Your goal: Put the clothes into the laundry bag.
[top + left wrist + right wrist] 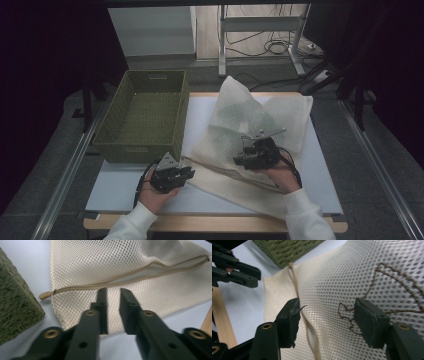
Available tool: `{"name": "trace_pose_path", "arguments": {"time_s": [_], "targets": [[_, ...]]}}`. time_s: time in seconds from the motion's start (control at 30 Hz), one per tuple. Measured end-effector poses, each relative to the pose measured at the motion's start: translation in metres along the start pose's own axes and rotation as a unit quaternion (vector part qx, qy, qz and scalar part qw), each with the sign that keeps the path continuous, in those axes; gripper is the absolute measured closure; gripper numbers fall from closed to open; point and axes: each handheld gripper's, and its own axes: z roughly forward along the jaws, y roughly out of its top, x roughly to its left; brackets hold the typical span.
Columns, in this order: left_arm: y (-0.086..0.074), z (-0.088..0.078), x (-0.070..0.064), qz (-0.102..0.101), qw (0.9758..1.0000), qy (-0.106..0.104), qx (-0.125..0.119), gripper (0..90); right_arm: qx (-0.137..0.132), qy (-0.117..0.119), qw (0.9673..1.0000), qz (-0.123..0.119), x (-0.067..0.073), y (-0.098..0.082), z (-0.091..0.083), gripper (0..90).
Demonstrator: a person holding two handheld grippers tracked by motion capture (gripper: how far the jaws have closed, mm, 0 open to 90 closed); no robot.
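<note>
From the high view, a cream mesh laundry bag [250, 130] lies spread on the white surface [115, 192], just right of a green woven basket [145, 117]. The left tool [187, 173] sits at the bag's near-left corner; the right tool [240, 159] hovers over the bag's middle.

In the left gripper view, its jaws stand slightly parted above the mesh, just below the zipper [105, 285], pinching nothing.

In the right gripper view, the jaws gape wide over the bag's brown embroidery [387, 290], empty.

No readable text anywhere; the mesh bag [367, 282] carries brown embroidered stitching, its shape impossible to make out.
</note>
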Motion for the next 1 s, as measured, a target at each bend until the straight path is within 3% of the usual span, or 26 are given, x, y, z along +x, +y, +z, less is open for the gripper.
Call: {"name": "trace_pose_path", "arguments": {"time_s": [0.17, 0.33, 0.5, 0.6, 0.87, 1.0], "targets": [[0.0, -0.004, -0.002, -0.004, 0.9999, 0.011, -0.008, 52.1, -0.005, -0.002, 1.0, -0.008, 0.008, -0.002, 0.002, 35.4], [-0.003, -0.006, 0.0, -0.005, 0.9999, 0.015, 0.0, 40.3, -0.014, -0.023, 0.9996, 0.005, 0.005, -0.009, 0.003, 32.3], [-0.007, -0.014, 0.005, -0.009, 0.9997, 0.02, -0.003, 37.1, -0.042, -0.04, 0.9982, 0.013, -0.002, -0.021, -0.004, 32.0], [-0.012, -0.019, 0.009, -0.003, 0.9994, 0.034, 0.001, 36.1, -0.055, -0.058, 0.9966, 0.019, -0.005, -0.033, -0.012, 30.9], [-0.028, -0.034, 0.022, -0.008, 0.9983, 0.056, 0.009, 33.3, -0.074, -0.095, 0.9926, 0.016, -0.01, -0.076, -0.04, 28.8], [-0.033, -0.036, 0.028, -0.017, 0.9974, 0.069, 0.01, 33.3, -0.086, -0.114, 0.9894, 0.028, -0.015, -0.1, -0.057, 28.7]]}}
